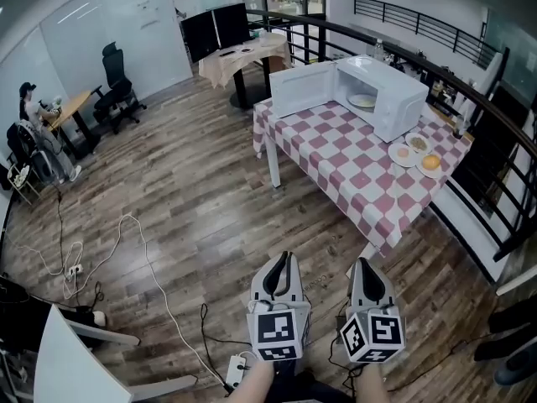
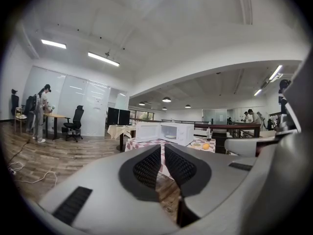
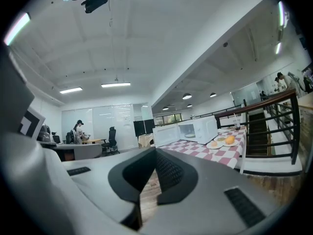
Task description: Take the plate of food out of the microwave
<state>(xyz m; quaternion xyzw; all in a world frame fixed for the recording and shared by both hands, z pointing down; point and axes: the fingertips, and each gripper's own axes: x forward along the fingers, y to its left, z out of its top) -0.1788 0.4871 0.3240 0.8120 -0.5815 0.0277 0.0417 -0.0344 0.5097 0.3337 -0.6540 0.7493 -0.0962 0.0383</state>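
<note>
A white microwave (image 1: 388, 97) stands on a table with a red-and-white checkered cloth (image 1: 352, 170), its door (image 1: 302, 89) swung open to the left. Inside it lies a plate of food (image 1: 362, 102). The microwave (image 2: 172, 132) and the plate (image 2: 170, 136) also show far ahead in the left gripper view, and both the microwave (image 3: 198, 129) and the plate (image 3: 188, 135) in the right gripper view. My left gripper (image 1: 285, 257) and right gripper (image 1: 363, 261) hover side by side over the wooden floor, well short of the table. Both are shut and hold nothing.
Three small plates of food (image 1: 417, 152) sit on the table right of the microwave. Cables (image 1: 134, 242) and a power strip (image 1: 235, 368) lie on the floor to my left. A black railing (image 1: 470, 99) runs behind the table. A desk with monitors (image 1: 239, 53) and an office chair (image 1: 116, 86) stand farther back.
</note>
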